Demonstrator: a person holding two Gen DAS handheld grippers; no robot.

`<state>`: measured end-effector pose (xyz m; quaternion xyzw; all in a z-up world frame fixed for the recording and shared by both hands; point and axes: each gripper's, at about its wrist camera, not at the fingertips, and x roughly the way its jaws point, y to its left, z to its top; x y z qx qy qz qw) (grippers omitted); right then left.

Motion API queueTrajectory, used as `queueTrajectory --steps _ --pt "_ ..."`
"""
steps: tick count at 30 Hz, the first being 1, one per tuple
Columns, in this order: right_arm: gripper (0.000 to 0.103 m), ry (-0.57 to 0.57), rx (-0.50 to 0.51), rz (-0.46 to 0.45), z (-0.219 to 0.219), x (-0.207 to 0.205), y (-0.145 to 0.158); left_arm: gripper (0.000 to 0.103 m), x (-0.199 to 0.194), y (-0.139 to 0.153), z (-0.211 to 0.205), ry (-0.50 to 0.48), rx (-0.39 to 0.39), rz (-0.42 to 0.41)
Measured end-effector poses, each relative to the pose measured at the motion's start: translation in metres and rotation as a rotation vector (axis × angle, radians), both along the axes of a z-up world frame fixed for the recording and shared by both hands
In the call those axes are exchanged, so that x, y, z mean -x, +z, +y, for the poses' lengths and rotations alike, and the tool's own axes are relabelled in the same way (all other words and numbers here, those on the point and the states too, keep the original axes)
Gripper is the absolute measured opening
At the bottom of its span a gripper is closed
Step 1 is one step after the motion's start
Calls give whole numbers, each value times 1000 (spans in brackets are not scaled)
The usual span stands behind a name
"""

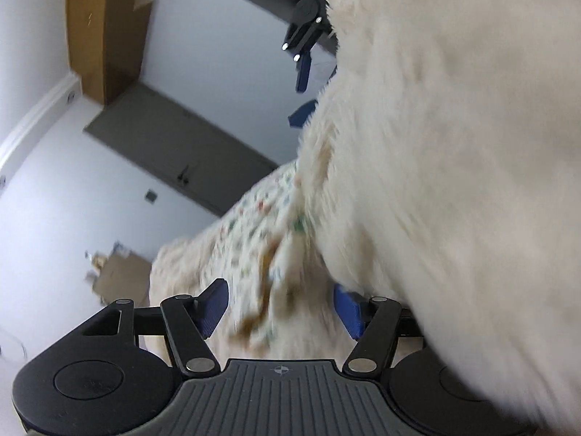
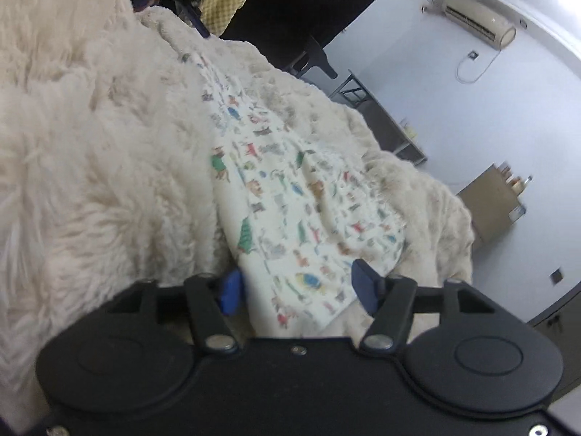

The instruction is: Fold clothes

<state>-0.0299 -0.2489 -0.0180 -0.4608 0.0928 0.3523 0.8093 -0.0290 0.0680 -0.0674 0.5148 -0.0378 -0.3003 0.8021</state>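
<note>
Both claws, left (image 1: 281, 307) and right (image 2: 296, 287), stand open astride the printed garment (image 2: 290, 196). Pinch matching edges, fold evenly on fleece blanket (image 2: 90, 145).

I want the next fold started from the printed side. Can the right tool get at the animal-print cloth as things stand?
Probably yes. The right tool stands open right over the animal-print cloth, whose near edge lies between its fingers with nothing covering it; the fluffy cream blanket lies alongside.

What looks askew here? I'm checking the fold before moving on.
The printed garment lies rumpled and slanted on the fluffy cream blanket, its edges uneven rather than squared. Both the left gripper and the right gripper stand open over it, gripping nothing.
</note>
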Motion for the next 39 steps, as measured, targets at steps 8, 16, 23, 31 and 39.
queueTrajectory --steps 8,16,23,31,39 --pt "66 -10 -36 -15 4 1 -16 60 -17 3 -25 -70 6 -90" --pt "66 -14 -50 5 3 -1 -12 59 -31 39 -2 -39 67 -104" --pt "65 -4 -34 -9 1 0 -6 59 -18 65 29 -70 97 -29" --pt "65 8 -39 0 -1 -9 26 59 2 74 16 -126 113 42" --pt "46 144 125 63 45 -17 33 61 -22 60 -51 -173 52 180"
